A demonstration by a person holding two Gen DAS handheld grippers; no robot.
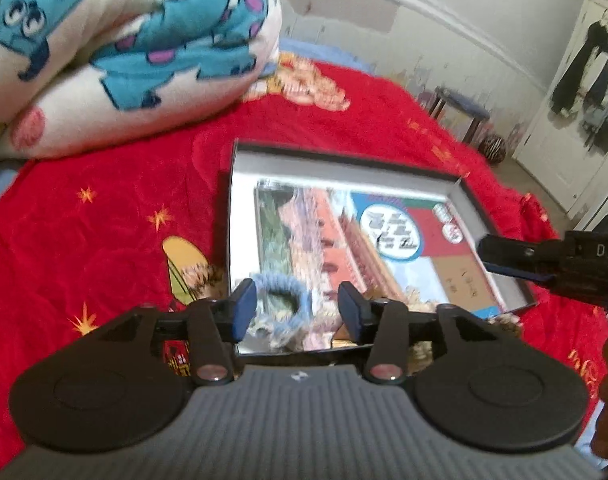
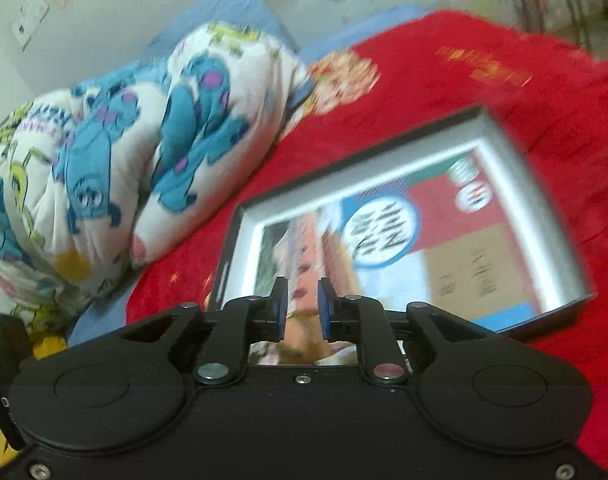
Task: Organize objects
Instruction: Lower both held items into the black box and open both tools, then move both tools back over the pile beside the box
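Scrunchie: a pale blue knitted hair tie (image 1: 277,312) lay in the near left corner of the tray, flat on the printed picture inside it.
Tray: a shallow dark-rimmed box (image 1: 344,160) sat on the red blanket (image 1: 103,216) covering the bed, its long side running away to the right from where I stood.
Left gripper: the left gripper (image 1: 297,308) hung right over the scrunchie, pointing down at it, jaws spread wide to either side of the ring and, as far as I could see, not pressing on it.
Right gripper: the right gripper (image 2: 299,308) was over the tray's near edge, jaws apart by only a narrow slot with nothing pinched between them; in the left camera its tip showed over the tray's right rim, well apart from the scrunchie.
Key relation: the scrunchie lay straight ahead of and below the left jaws, centred in their gap, so the left hand was clearly the nearer one. The ring has no real long axis, so I judged approach angle mattered little.
Judgement: it looked set down in the tray, though I couldn't rule out a pickup about to start.
Bedding: a rolled cartoon-print duvet (image 1: 123,48) was piled behind the tray, clear of both hands.
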